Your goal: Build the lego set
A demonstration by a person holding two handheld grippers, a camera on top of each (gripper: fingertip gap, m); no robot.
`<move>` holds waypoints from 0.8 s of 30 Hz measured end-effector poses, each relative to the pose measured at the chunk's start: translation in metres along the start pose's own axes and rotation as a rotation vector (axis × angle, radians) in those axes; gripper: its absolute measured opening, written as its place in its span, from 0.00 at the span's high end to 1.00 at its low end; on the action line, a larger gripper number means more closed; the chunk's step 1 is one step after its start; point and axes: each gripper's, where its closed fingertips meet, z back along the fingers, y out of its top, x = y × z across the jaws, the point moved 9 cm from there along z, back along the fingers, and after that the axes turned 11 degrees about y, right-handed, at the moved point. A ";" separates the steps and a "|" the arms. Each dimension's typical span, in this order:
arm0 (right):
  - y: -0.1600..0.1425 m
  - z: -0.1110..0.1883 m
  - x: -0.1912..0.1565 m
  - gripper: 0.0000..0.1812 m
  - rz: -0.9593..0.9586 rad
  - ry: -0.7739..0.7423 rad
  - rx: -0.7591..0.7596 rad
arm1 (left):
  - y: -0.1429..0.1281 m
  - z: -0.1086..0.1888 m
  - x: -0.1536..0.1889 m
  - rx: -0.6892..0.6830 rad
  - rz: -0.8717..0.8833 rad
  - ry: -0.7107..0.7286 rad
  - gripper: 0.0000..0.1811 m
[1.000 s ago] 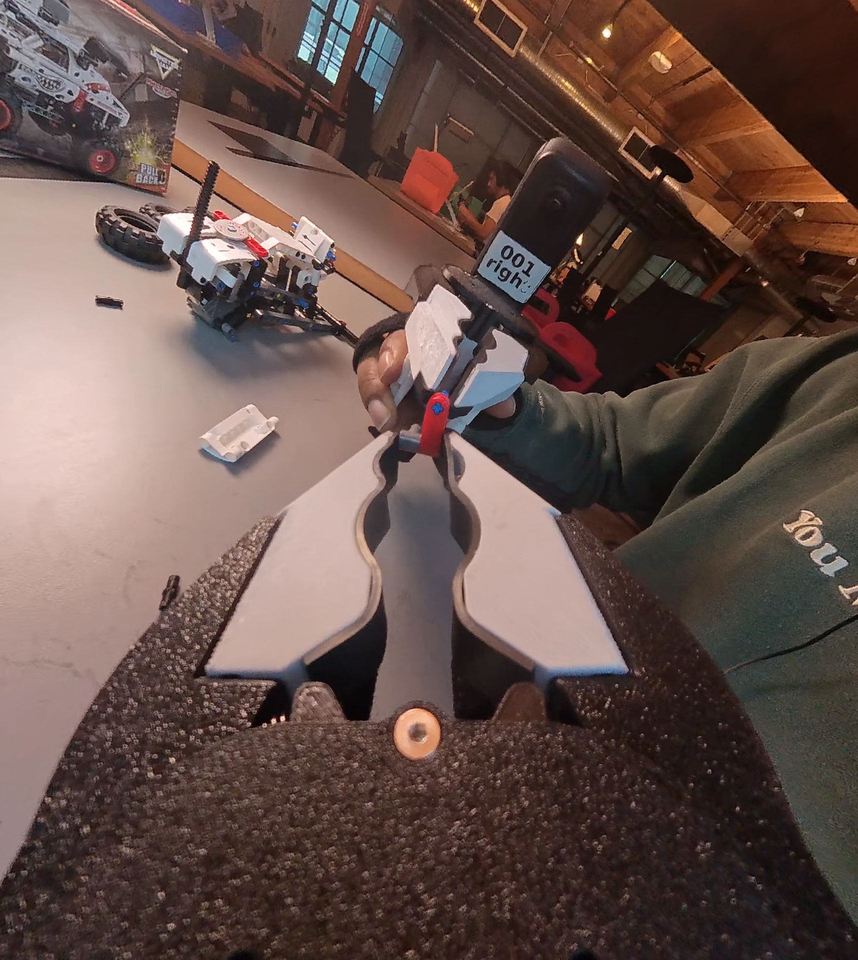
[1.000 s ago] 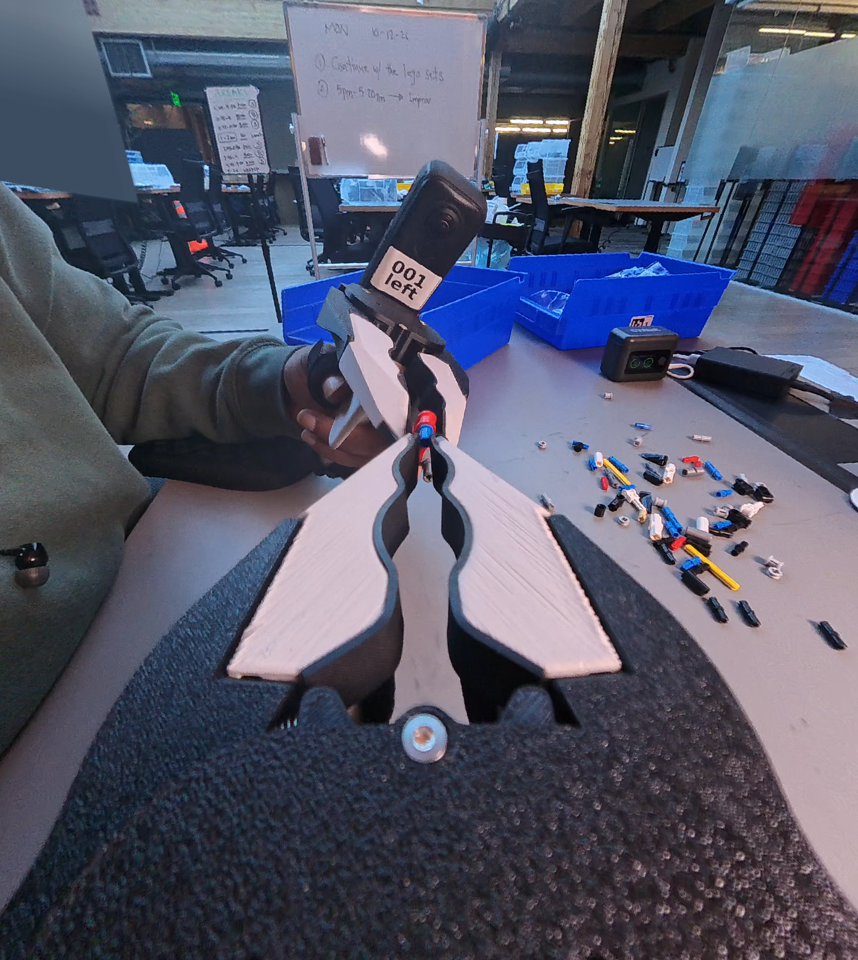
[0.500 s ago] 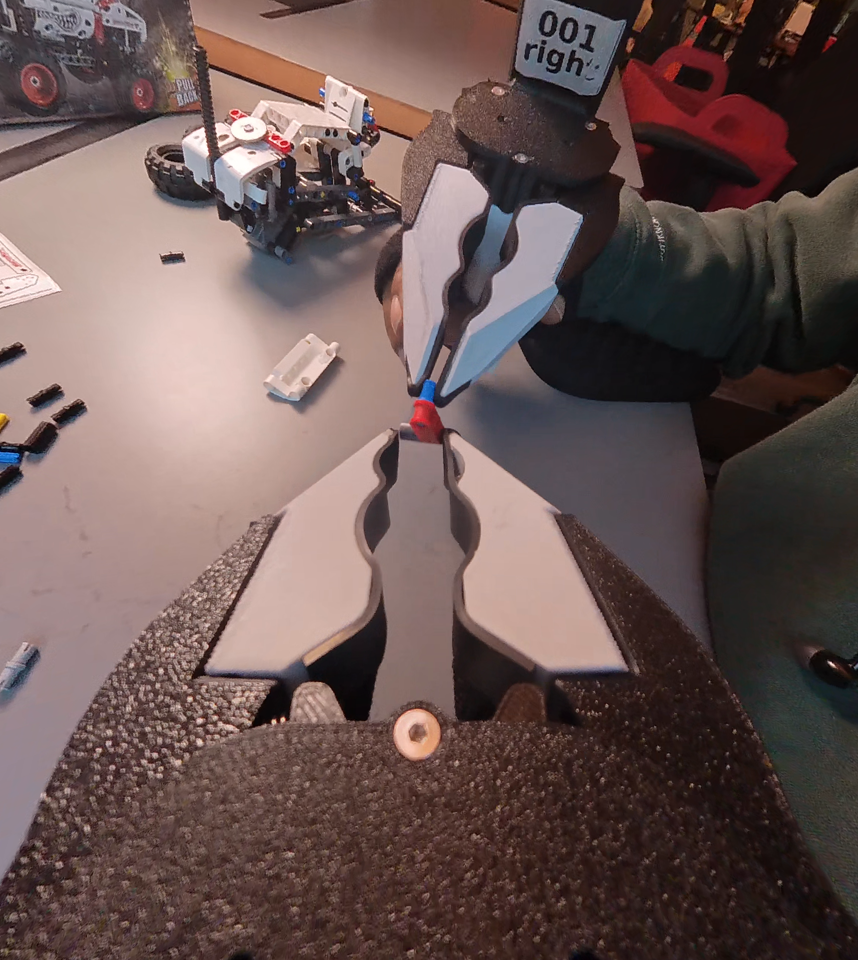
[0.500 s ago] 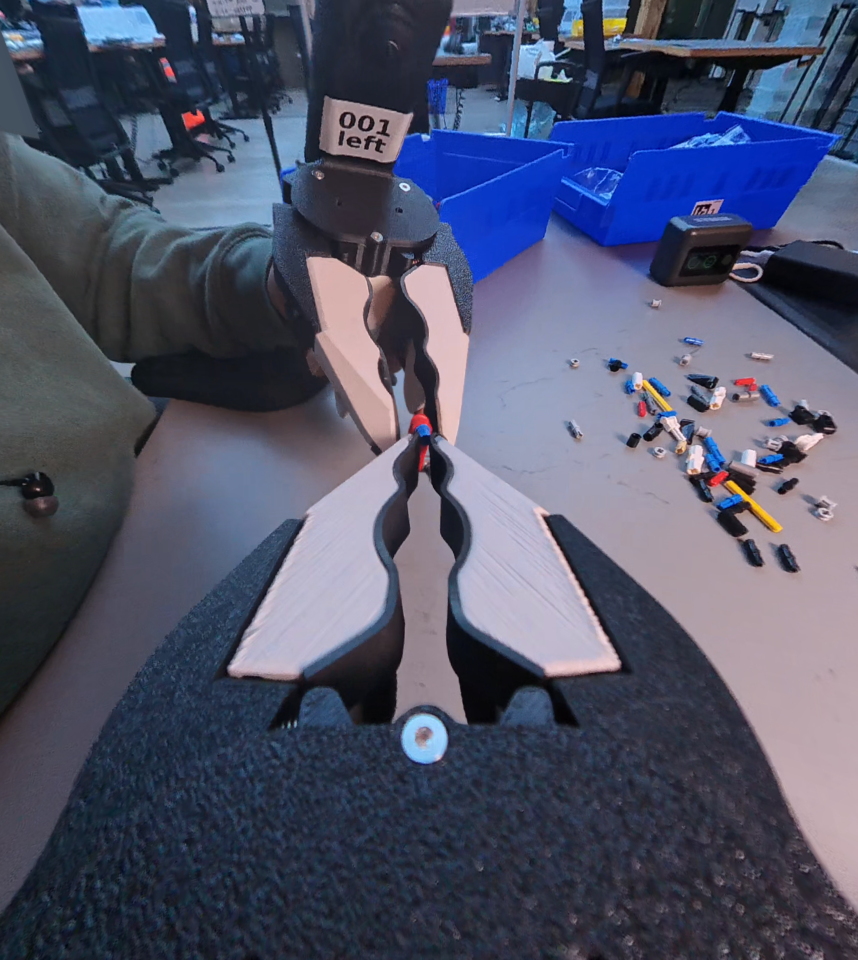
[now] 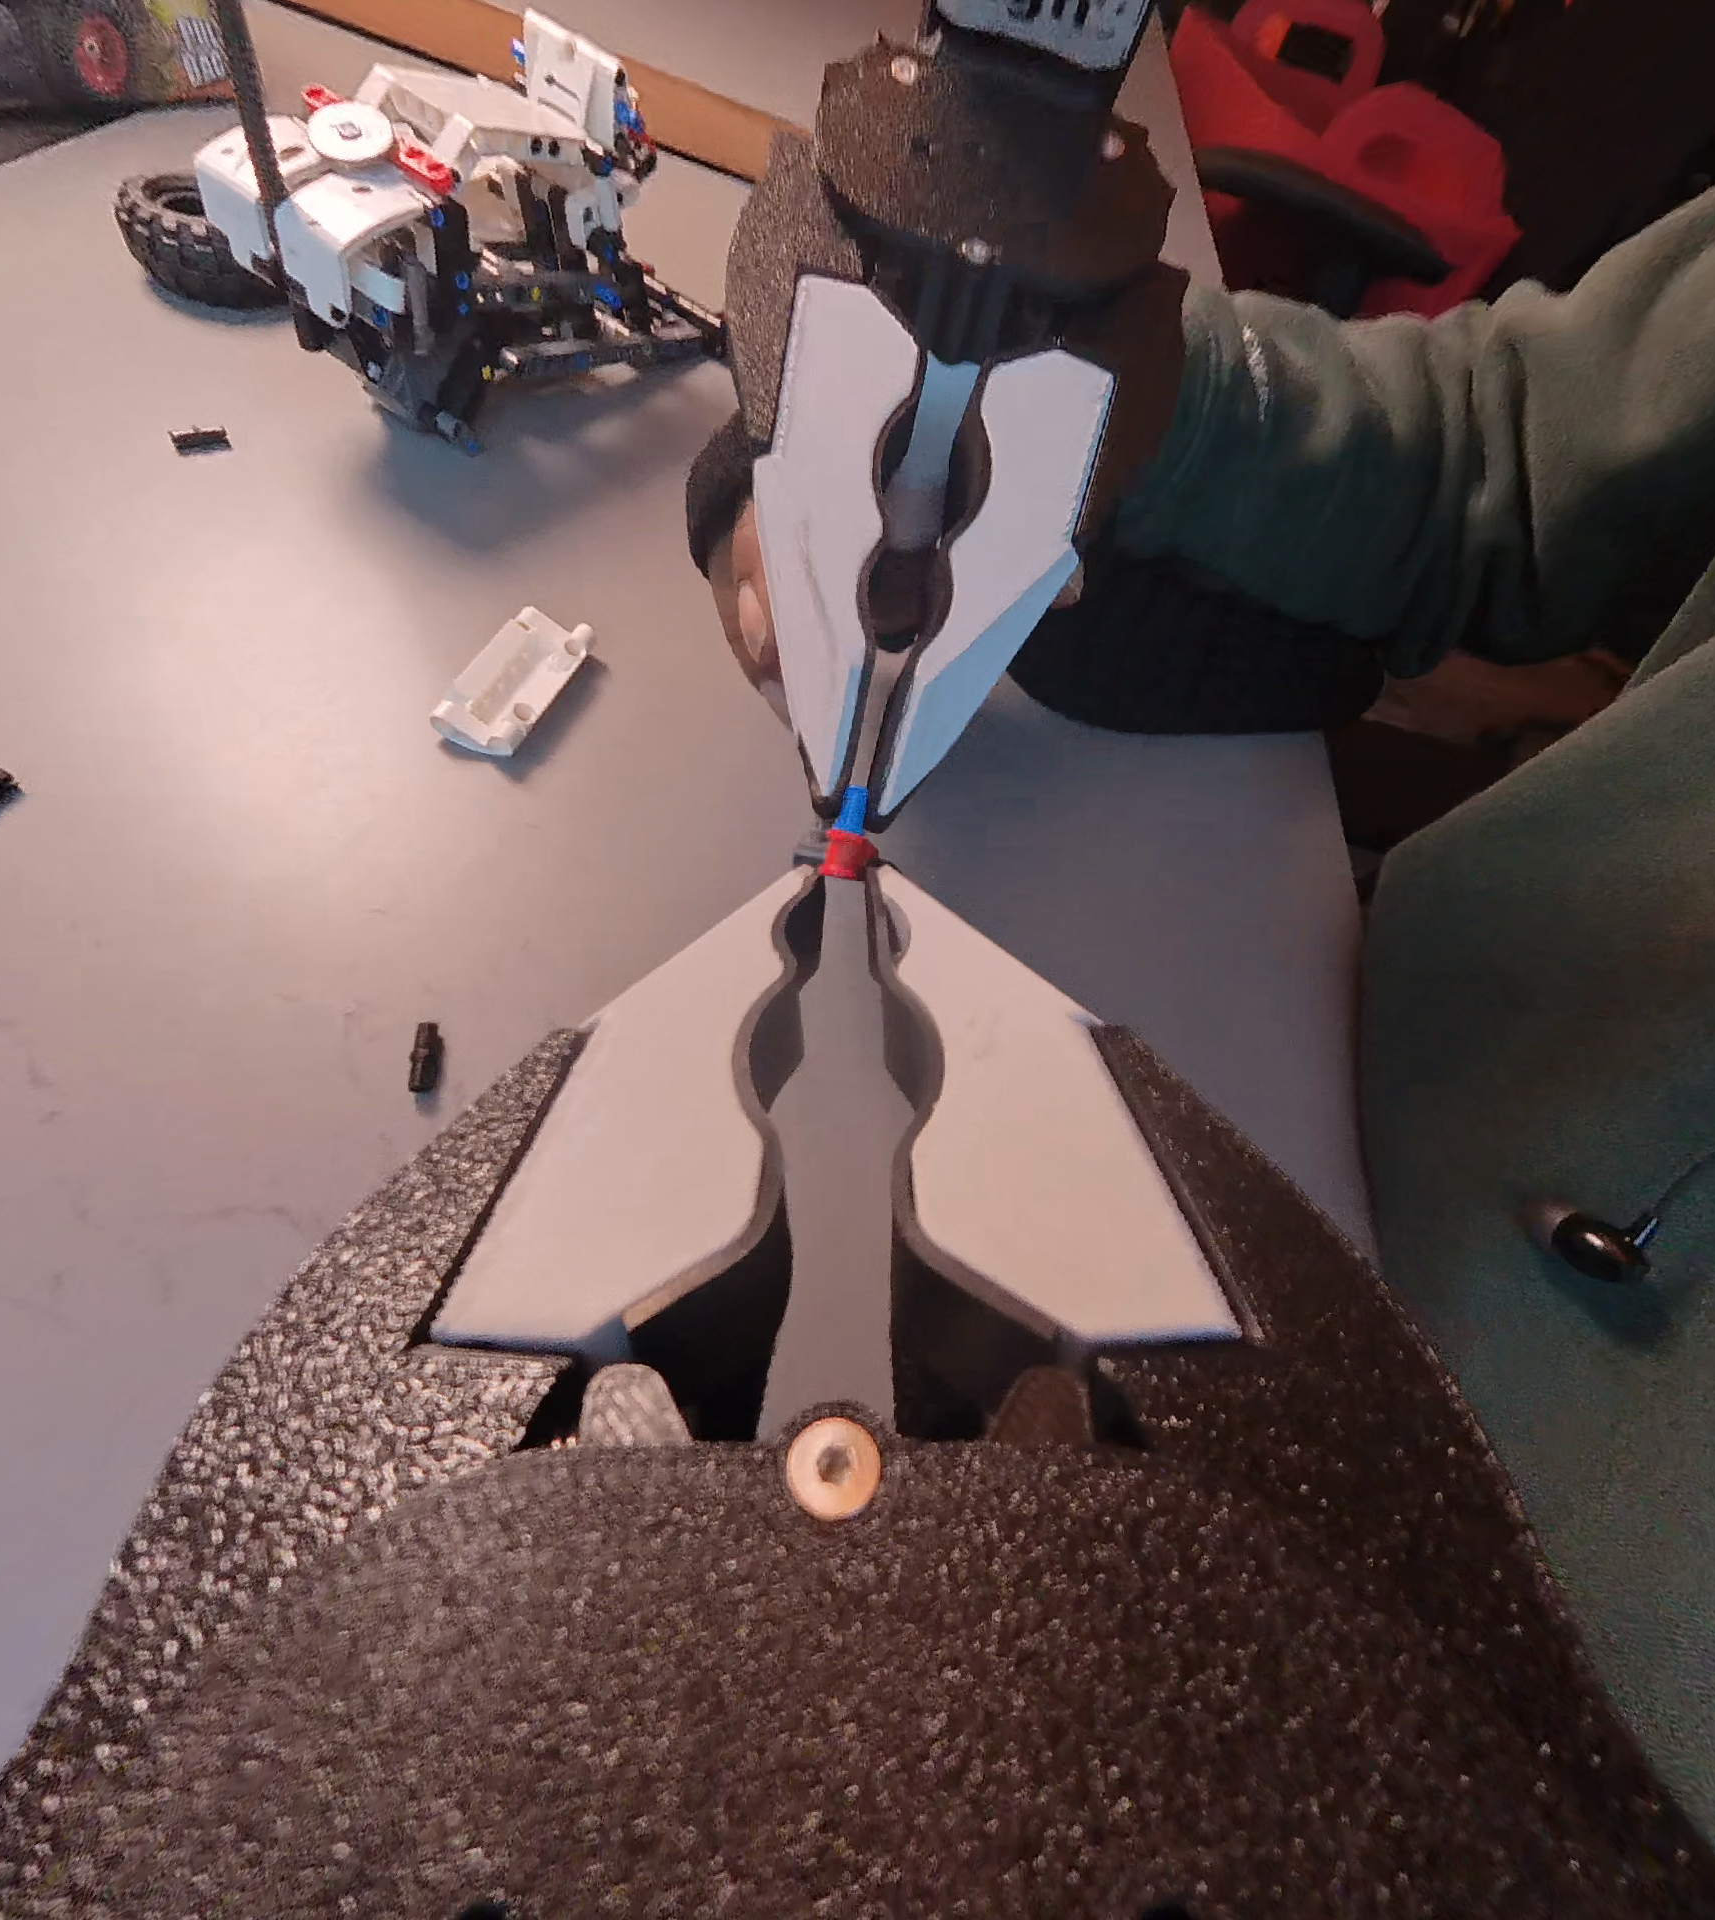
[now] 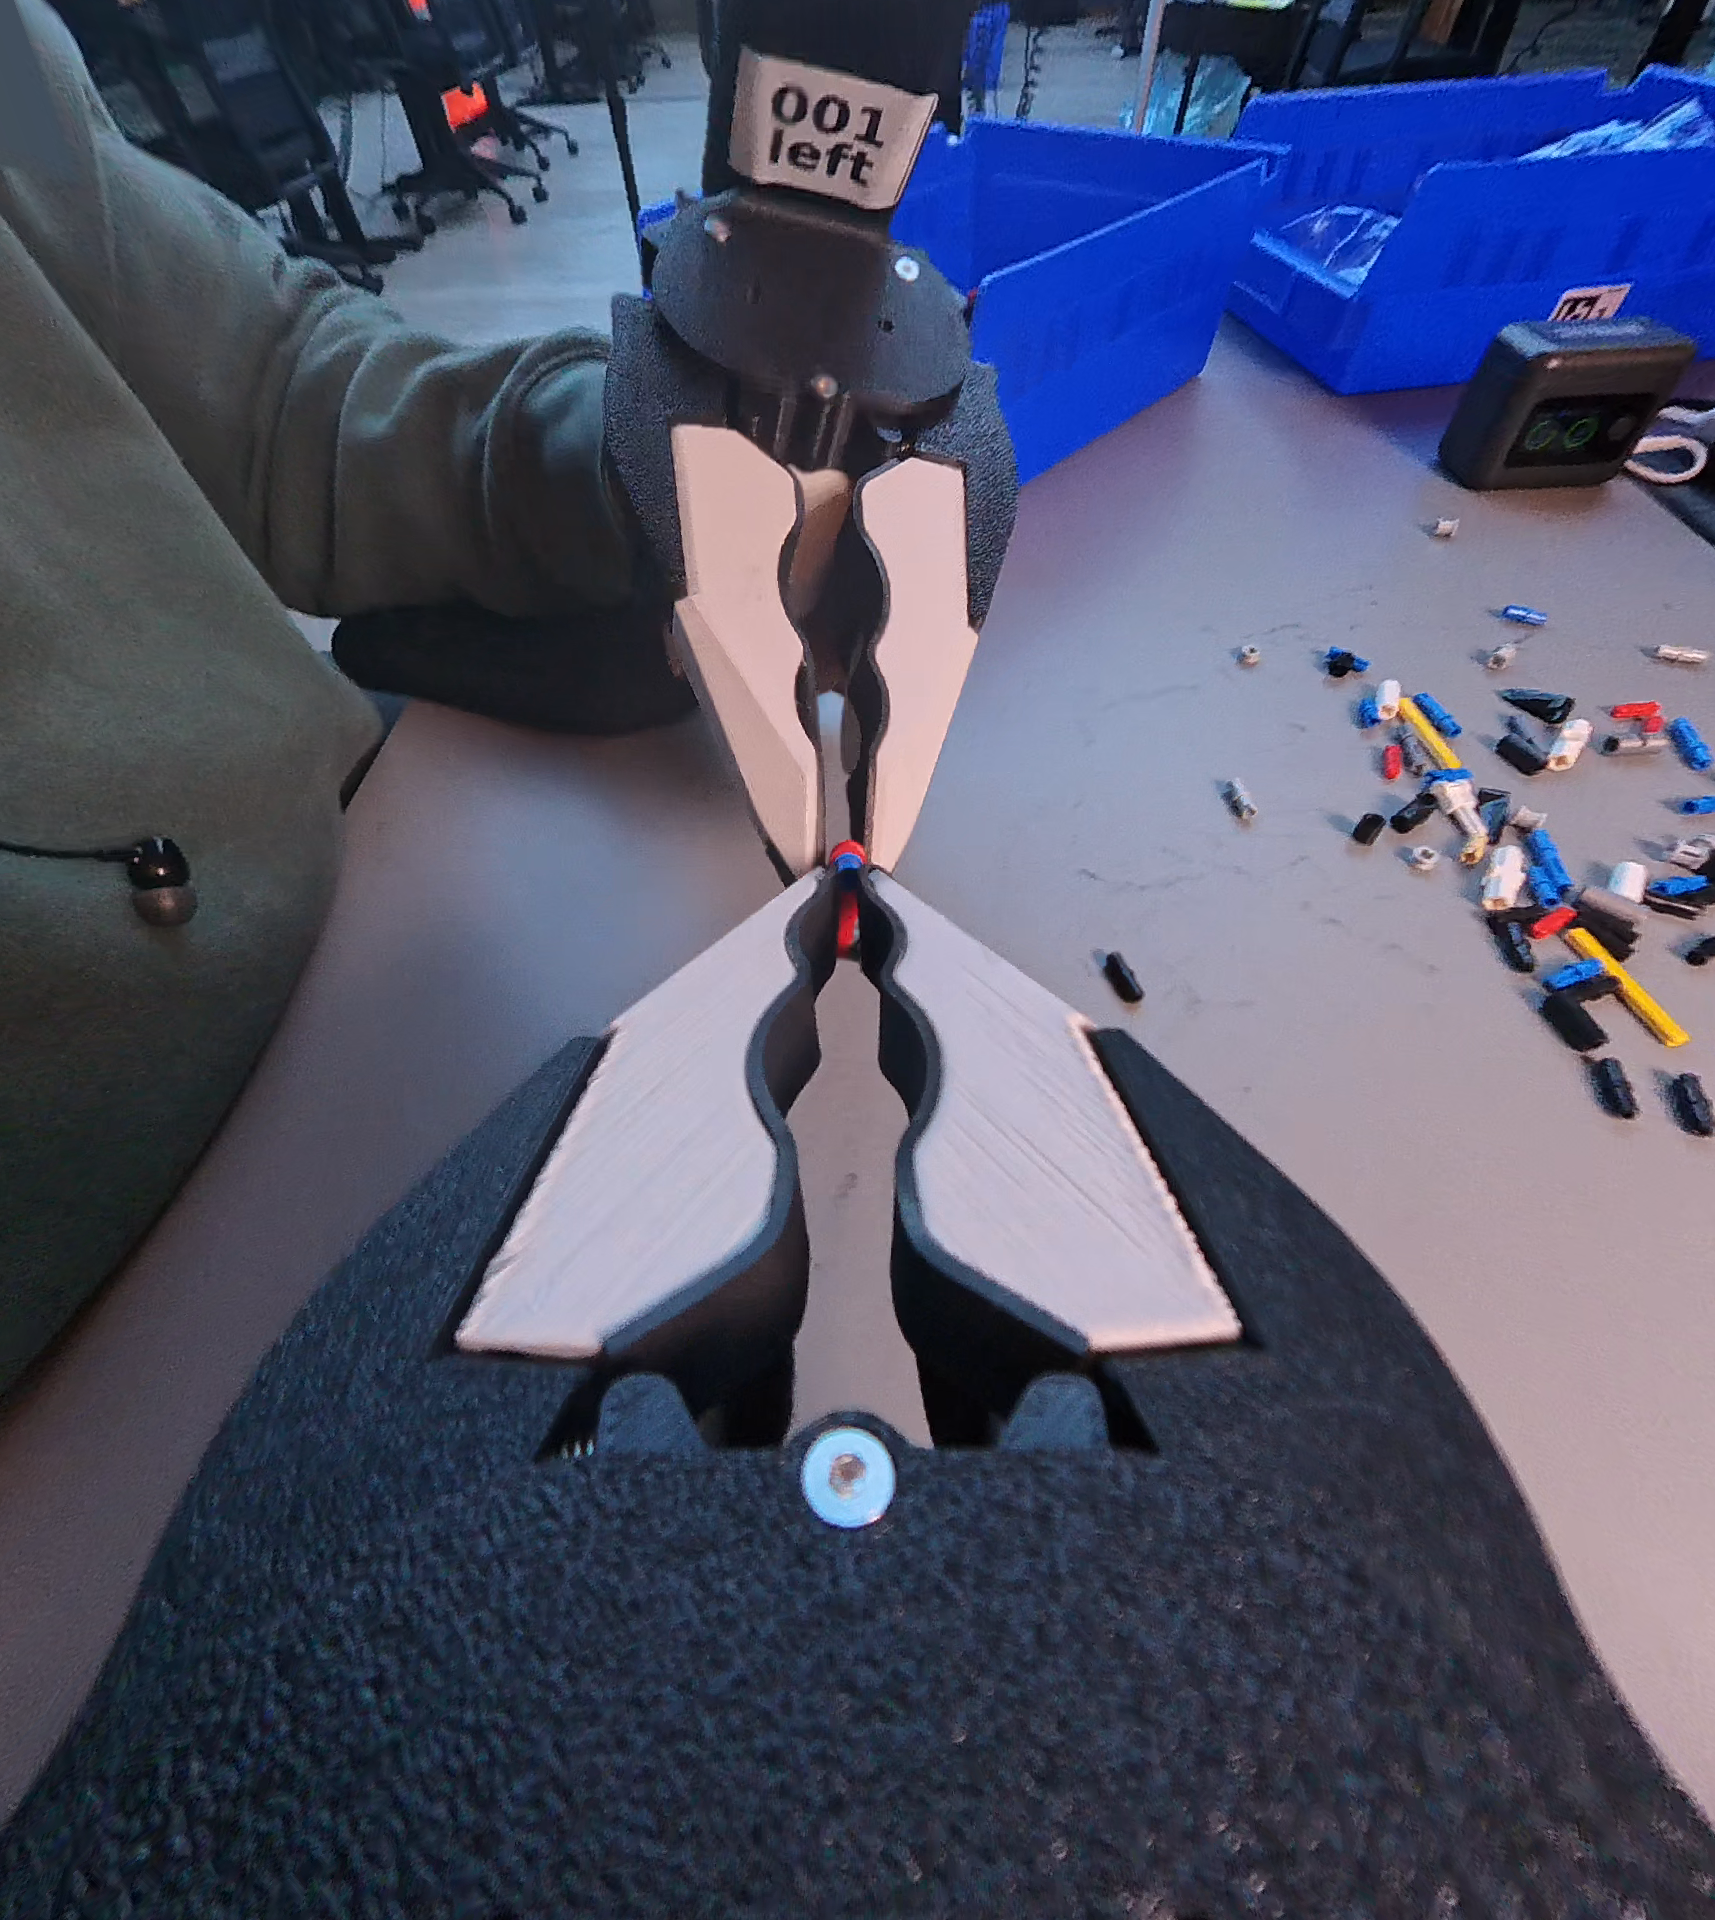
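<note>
Both grippers dropped lower vs 1 s ago. L gripper clamped on red piece; R gripper clamped on blue pin, tip-to-tip, right of truck model.

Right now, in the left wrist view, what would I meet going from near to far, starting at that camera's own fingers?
Left gripper fingers → red piece → blue pin → right gripper → white panel piece on the table → half-built truck.

Both wrist views face each other closely above the table (sharing the meeting jaws).
</note>
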 end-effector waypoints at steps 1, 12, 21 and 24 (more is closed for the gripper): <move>-0.002 -0.002 -0.001 0.99 0.001 0.007 -0.025 | -0.002 -0.002 0.001 -0.024 -0.024 0.018 0.96; -0.018 -0.016 0.001 0.98 0.006 -0.010 -0.208 | -0.016 -0.017 0.001 -0.182 -0.061 0.098 0.98; -0.017 -0.010 0.005 0.99 0.015 -0.033 -0.129 | -0.014 -0.011 -0.007 -0.095 0.018 0.031 0.97; -0.006 0.005 0.006 0.99 -0.039 0.032 0.071 | -0.004 0.001 -0.009 0.050 0.043 -0.007 0.88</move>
